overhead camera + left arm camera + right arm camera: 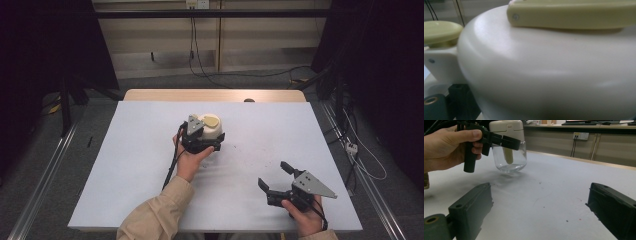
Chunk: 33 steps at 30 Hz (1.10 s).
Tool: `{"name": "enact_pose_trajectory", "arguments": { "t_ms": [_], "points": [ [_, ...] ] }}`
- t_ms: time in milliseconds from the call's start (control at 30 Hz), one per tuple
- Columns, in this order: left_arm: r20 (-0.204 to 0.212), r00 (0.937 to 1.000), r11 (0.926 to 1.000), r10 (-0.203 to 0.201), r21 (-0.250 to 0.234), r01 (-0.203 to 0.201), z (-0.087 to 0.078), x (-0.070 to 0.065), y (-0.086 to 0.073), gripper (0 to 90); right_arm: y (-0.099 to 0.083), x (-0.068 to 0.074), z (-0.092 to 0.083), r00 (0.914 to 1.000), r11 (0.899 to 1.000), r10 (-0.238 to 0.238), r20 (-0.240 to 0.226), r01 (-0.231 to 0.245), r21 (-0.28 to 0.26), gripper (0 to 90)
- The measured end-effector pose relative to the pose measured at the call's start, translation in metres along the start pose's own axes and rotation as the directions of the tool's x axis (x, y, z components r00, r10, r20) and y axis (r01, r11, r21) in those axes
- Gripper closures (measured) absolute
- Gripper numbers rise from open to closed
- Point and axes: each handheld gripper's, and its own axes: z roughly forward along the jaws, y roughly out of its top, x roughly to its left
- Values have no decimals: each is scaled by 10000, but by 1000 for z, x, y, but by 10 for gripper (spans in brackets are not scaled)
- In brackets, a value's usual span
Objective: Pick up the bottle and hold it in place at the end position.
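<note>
Jar (210, 127) with a clear glass body and cream top sits mid-frame in the high view, on the white table (125, 165). Left gripper (202, 142) pinches it just under the top. Right gripper (274, 176), lower right, rests near the table's edge, its 2 jaws spread wide around nothing.

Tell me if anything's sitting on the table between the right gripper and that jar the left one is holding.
Nothing visible is. In the right gripper view, bare white table surface runs from the open right gripper to the glass jar clamped by the left gripper; there are only small specks. The high view shows the same open stretch.
</note>
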Motion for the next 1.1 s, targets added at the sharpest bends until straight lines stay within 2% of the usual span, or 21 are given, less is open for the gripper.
{"name": "enact_pose_trajectory", "arguments": {
  "t_ms": [267, 367, 633, 733, 1100],
  "points": [
    [-105, 9999, 10000, -52, -29, 51, 2, 2, -1, 53, 0, 0, 0, 10000, 10000, -18, -9, 18, 18, 49],
    [-224, 9997, 9999, -32, 102, 34, 4, 3, 0, 53, 0, 0, 0, 10000, 10000, -16, -14, 16, 26, 50],
    [-204, 9995, 9997, 238, -6, -238, 7, 1, 7, 53, 0, 0, 0, 10000, 10000, 5, 19, -5, 25, 50],
    [-195, 9996, 9998, 202, -49, -203, 8, 0, 8, 53, 0, 0, 0, 10000, 10000, 0, 1, 0, 13, 51],
    [-394, 9990, 9997, 198, 166, -192, 13, 4, 4, 53, 0, 0, 0, 10000, 10000, -1, -5, 1, 12, 51]
  ]
}}
